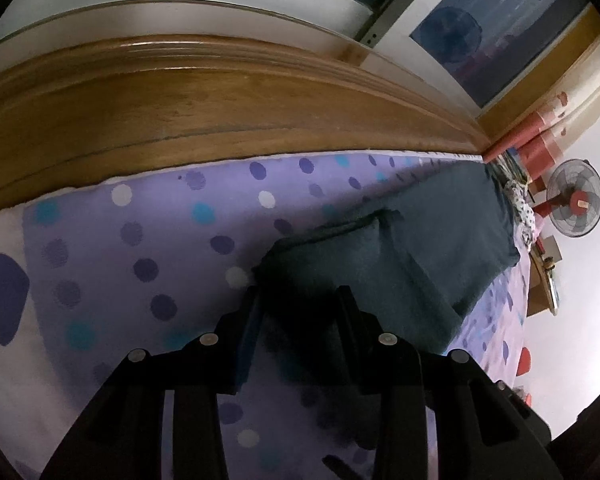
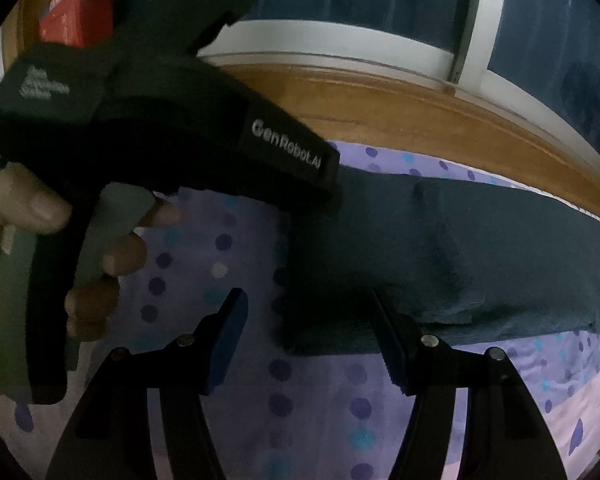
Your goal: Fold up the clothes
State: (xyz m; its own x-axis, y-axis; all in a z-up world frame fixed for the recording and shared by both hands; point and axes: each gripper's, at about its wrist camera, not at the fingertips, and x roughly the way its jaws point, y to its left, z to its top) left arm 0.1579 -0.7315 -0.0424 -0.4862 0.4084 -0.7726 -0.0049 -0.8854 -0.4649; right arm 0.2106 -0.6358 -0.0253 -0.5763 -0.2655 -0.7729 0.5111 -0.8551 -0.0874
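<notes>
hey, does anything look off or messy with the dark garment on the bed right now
Nothing looks damaged or spilled. The dark teal garment lies fairly flat on the dotted purple sheet, along the wooden bed frame. One corner near the left gripper is doubled over, not smoothed flat.

Dark garment under left tool lost in shadow — grip unclear.

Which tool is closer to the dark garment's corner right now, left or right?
Left. The left tool has the garment corner between its fingers; the right tool hovers open just short of the edge.
</notes>
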